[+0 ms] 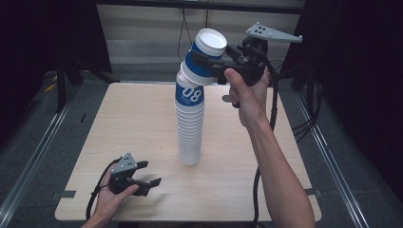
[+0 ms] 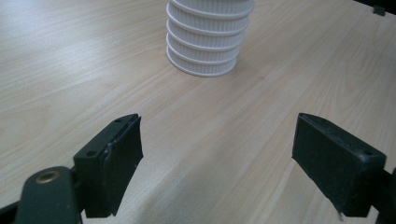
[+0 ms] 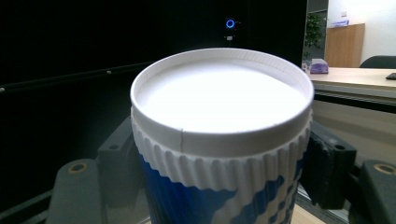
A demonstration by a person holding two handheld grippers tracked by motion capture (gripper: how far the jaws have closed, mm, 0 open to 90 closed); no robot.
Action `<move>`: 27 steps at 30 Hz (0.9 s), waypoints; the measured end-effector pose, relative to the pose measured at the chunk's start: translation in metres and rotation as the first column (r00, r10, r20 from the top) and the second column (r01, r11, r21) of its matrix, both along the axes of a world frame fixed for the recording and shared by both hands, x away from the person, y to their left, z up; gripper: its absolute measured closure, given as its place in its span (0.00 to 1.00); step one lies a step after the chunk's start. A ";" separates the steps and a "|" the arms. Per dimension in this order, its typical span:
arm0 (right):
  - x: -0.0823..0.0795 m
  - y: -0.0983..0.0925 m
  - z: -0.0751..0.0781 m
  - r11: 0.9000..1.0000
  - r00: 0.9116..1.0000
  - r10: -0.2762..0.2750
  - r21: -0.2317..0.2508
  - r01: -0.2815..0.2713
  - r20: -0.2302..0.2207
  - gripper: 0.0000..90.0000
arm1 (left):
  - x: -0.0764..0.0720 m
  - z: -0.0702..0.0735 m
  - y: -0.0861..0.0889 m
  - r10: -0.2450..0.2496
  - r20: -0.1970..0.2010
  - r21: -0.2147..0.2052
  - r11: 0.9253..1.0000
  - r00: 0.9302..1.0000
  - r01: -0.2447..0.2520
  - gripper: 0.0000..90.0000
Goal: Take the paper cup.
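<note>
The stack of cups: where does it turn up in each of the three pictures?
High view: the stack of cups stands mid-table, inverted.
Left gripper view: its ribbed white base rims sit at top centre, beyond the open left tool.
Right gripper view: the top cup, clamped in the right tool.
Shared landmark: the ribbed white rims.

You have a blue-and-white paper cup lifted at the top of the stack, upside down, its white base facing up. It tilts away from upright, with its ribbed white rim lowest and still overlapping the cup beneath. In your right gripper view its flat white bottom sits ringed by a raised edge, above blue patterned sides. Your stack of cups stands inverted near the middle of the table, leaning slightly; its top cup shows a white "08" on blue, and below that run tight white ribbed rims.
</note>
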State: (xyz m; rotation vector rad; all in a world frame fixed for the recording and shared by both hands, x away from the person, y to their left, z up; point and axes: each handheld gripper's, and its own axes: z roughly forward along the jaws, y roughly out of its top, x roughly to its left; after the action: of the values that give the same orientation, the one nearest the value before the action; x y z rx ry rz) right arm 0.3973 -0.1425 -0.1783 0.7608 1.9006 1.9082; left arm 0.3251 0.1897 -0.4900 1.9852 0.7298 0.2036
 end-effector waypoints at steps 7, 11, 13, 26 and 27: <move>-0.004 -0.011 0.004 1.000 1.000 -0.025 0.001 0.025 0.006 0.30 | -0.002 0.001 0.000 -0.007 0.000 -0.012 1.000 1.000 0.007 0.19; -0.007 -0.021 0.004 0.999 0.999 -0.045 0.007 0.045 0.009 0.30 | -0.002 0.001 0.001 -0.008 0.001 -0.020 1.000 1.000 0.008 0.19; -0.009 -0.027 0.002 0.999 0.999 -0.050 0.018 0.050 0.009 0.30 | -0.001 0.000 0.000 -0.011 -0.005 -0.016 1.000 1.000 0.011 0.19; -0.022 -0.045 -0.020 0.996 0.997 -0.083 -0.013 0.083 -0.007 0.30 | 0.000 0.001 -0.002 -0.028 -0.008 -0.041 0.999 1.000 0.028 0.19; -0.023 -0.046 -0.022 0.996 0.996 -0.085 -0.016 0.085 -0.011 0.30 | 0.001 0.001 -0.002 -0.030 -0.009 -0.046 0.999 1.000 0.029 0.19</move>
State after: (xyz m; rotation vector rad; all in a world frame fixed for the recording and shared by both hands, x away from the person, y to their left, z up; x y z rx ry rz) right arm 0.3745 -0.1888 -0.2007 0.8364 1.8571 1.8400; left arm 0.3256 0.1877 -0.4889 1.9537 0.7048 0.1585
